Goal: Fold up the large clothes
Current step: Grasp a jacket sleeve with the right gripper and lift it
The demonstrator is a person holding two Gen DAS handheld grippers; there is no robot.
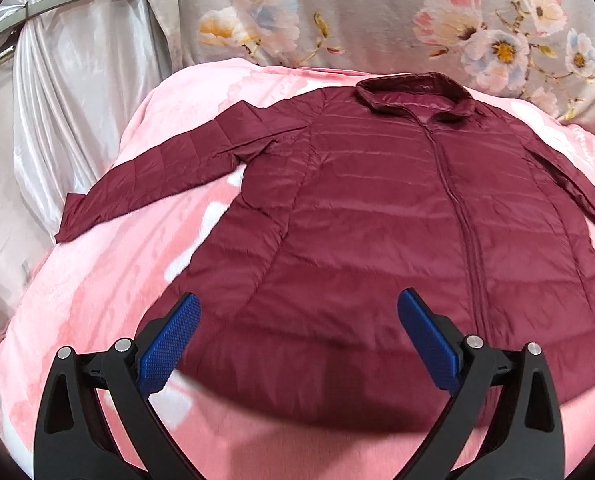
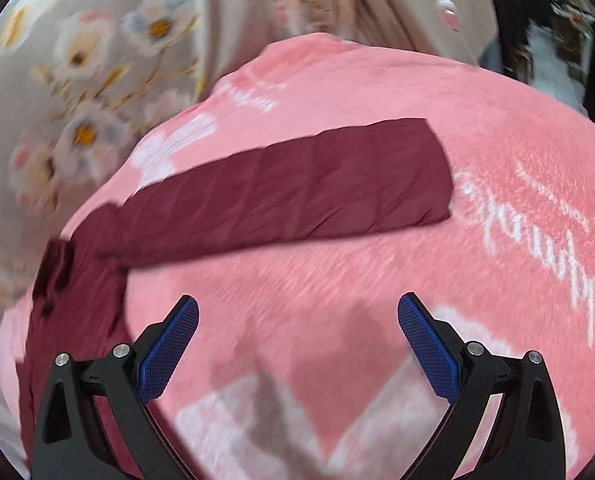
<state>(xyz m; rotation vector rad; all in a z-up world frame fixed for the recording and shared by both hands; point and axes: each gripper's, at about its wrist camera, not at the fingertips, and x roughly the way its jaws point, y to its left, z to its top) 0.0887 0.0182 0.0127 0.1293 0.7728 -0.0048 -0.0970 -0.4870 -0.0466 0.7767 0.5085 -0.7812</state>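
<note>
A maroon quilted jacket (image 1: 377,220) lies flat, zipped, front up on a pink blanket (image 1: 97,280), collar (image 1: 413,98) away from me. Its left sleeve (image 1: 157,176) stretches out to the left. My left gripper (image 1: 297,304) hovers open above the jacket's lower hem, with nothing between its blue pads (image 1: 169,348). In the right wrist view the other sleeve (image 2: 297,196) lies straight across the blanket (image 2: 377,280), cuff to the right. My right gripper (image 2: 297,308) stands open over bare blanket just below that sleeve, holding nothing.
A grey floral fabric (image 1: 377,12) hangs behind the blanket, and shiny silver drapery (image 1: 57,100) falls at the left. White lettering (image 2: 537,232) marks the blanket on the right. Dark clutter (image 2: 545,32) shows at the far right corner.
</note>
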